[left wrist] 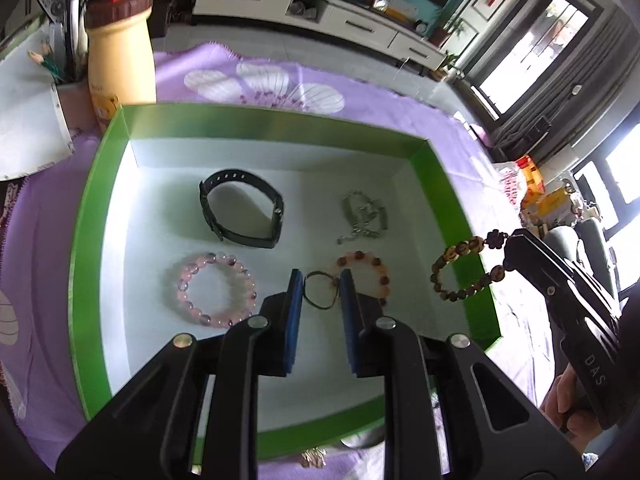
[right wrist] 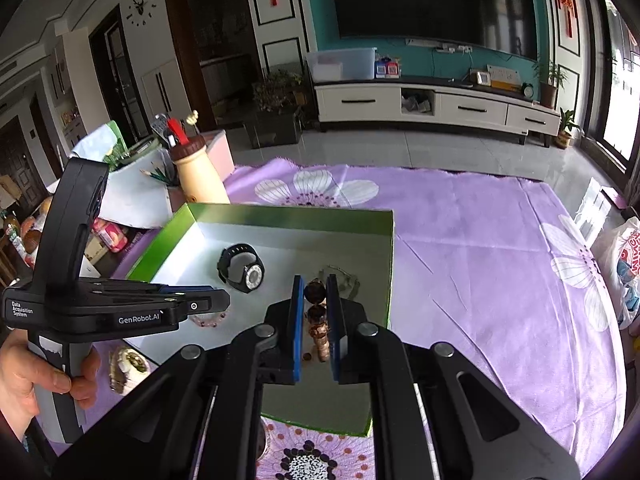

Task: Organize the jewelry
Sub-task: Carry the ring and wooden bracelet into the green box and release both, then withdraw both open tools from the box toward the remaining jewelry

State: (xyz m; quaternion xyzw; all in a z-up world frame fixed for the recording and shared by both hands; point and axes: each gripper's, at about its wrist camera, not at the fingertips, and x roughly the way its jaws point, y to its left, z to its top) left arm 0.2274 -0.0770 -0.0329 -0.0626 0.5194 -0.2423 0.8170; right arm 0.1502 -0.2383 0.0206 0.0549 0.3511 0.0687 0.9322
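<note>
The left gripper (left wrist: 319,294) hangs over the shallow green-walled cardboard box with a white floor (left wrist: 280,128), its blue-padded jaws parted and holding nothing; between the tips, down on the box floor, lies a thin dark cord loop (left wrist: 320,290), and I cannot tell from here whether the pads touch it. Just right of those jaws, partly behind the right pad, sits an orange-and-red beaded bracelet (left wrist: 366,266); to their left lies a pale pink crystal bead bracelet (left wrist: 212,292). Beyond the jaws, toward the far wall of the box, a black-strapped wristwatch (left wrist: 242,210) rests on its side, and to its right a crumpled silver chain bracelet (left wrist: 364,216). The right gripper (right wrist: 314,316) has its jaws closed on a brown patterned wooden bead bracelet (left wrist: 464,268): in its own view the dark beads stack up between the blue pads (right wrist: 297,320), while from the left view the loop dangles from the fingertips over the right-hand green rim of the box, clear of the floor. The box sits on a purple tablecloth printed with white flowers (right wrist: 480,240). Past the box's far left corner stands a cream bottle-shaped pen holder with a brown top (left wrist: 120,52), well apart from both sets of jaws.
</note>
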